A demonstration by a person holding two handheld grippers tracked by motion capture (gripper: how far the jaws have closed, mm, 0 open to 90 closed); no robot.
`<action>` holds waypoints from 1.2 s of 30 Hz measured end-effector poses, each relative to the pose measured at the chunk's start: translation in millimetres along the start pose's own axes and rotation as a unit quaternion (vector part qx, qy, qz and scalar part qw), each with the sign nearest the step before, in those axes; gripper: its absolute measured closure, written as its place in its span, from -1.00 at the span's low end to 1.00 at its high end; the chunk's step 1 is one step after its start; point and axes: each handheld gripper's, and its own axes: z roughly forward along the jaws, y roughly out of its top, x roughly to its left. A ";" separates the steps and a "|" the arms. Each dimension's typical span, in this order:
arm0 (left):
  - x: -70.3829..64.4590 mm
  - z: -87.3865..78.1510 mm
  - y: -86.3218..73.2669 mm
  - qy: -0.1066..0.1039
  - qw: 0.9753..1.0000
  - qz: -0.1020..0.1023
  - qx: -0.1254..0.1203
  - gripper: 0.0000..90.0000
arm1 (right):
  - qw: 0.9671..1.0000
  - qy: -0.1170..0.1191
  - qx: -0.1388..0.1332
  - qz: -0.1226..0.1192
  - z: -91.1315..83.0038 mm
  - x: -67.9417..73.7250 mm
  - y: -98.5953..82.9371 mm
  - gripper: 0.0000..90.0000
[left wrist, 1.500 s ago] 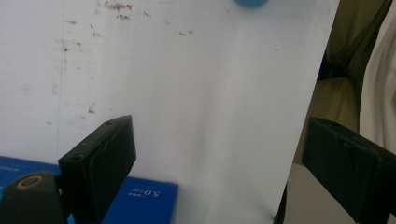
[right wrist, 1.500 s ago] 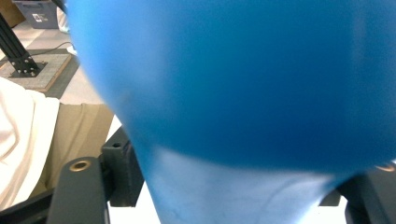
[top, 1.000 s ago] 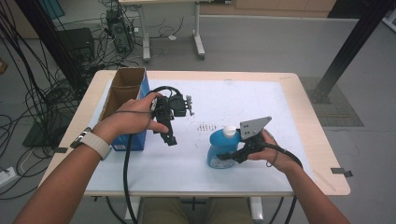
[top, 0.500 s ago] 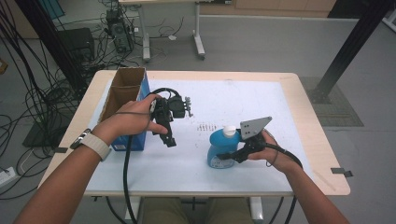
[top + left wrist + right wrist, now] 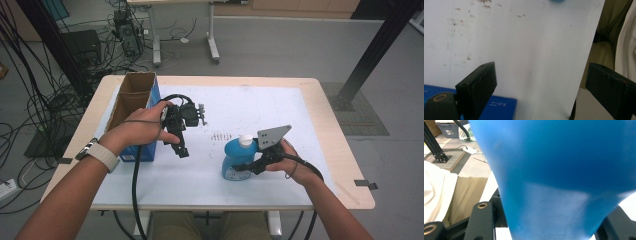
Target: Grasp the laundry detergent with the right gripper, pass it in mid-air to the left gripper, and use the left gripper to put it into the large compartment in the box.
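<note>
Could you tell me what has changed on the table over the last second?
Nothing has visibly changed. The right tongs stay closed around the blue bottle, which stands upright on the white mat. The left tongs still hang open above the mat, beside the blue cardboard box.

open cardboard box (image 5: 131,98) at table's (image 5: 330,125) left edge, cables (image 5: 35,100) on floor

Left hand (image 5: 142,131) is holding the left gripper (image 5: 182,151) above the table, jaws pointing down toward the person and standing wide apart (nothing between them). Right hand (image 5: 285,159) is gripping the right gripper (image 5: 239,169) low, jaws pointing left, closing on something. Both forearms are reaching in from below.
</note>
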 end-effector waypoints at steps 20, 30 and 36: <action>0.2 -0.1 0.3 0.000 1.000 -0.001 -0.001 -0.76 | 1.000 0.004 0.004 0.002 0.0 -1.0 0.8 -0.03; -0.1 -1.2 -0.9 0.000 1.000 -0.003 -0.002 -0.76 | 1.000 0.006 0.002 0.005 0.0 -1.4 0.0 -0.03; -0.5 -1.4 -1.1 0.001 1.000 -0.003 -0.003 -0.76 | 1.000 0.006 0.000 0.006 0.1 -1.5 -0.4 -0.03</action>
